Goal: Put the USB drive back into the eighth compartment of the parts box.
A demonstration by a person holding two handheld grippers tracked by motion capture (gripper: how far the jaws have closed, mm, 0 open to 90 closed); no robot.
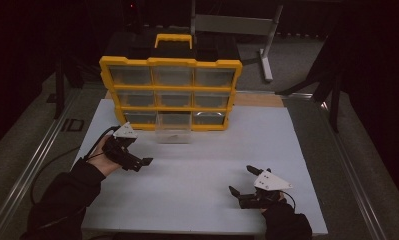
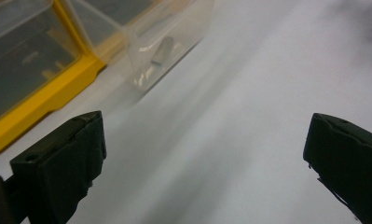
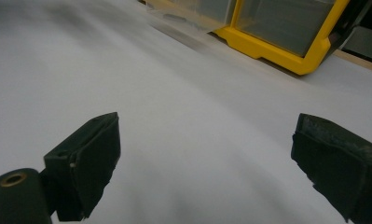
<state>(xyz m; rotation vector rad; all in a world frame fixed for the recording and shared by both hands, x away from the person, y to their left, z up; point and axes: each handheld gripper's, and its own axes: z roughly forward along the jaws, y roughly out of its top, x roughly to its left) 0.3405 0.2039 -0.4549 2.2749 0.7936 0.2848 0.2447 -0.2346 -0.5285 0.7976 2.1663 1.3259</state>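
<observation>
Drawer (image 1: pixel 173 128) of clear plastic stands pulled out from the bottom row of a yellow organizer (image 1: pixel 170 93), in the middle of that row, its front resting on the white desk (image 1: pixel 197 170). It is see-through and box-shaped; in the left gripper view the drawer (image 2: pixel 162 44) holds a small grey piece, too blurred to name. The organizer stands upright at the far side of the desk, three rows of three clear compartments framed in yellow, with a yellow handle (image 1: pixel 173 39) on a black case behind it.

Left tongs (image 1: pixel 146 162) lie near the drawer, below and to its left, held in a hand (image 1: pixel 103 159) in a dark sleeve. Their jaws are spread wide with nothing between them, and in the left gripper view they hover just over the bare white surface, pointing past the drawer's corner. Right tongs (image 1: pixel 241 181) are well apart from the drawer, at the near right part of the desk, jaws also spread wide and empty. Nothing lies between either pair of tongs and the drawer.

White sheeting covers the desk, with a strip of wood (image 1: pixel 259 99) showing at its far right edge beside the organizer. Around it the room is dark; a grey metal stand (image 1: pixel 264 50) rises behind the organizer on grey flooring.
</observation>
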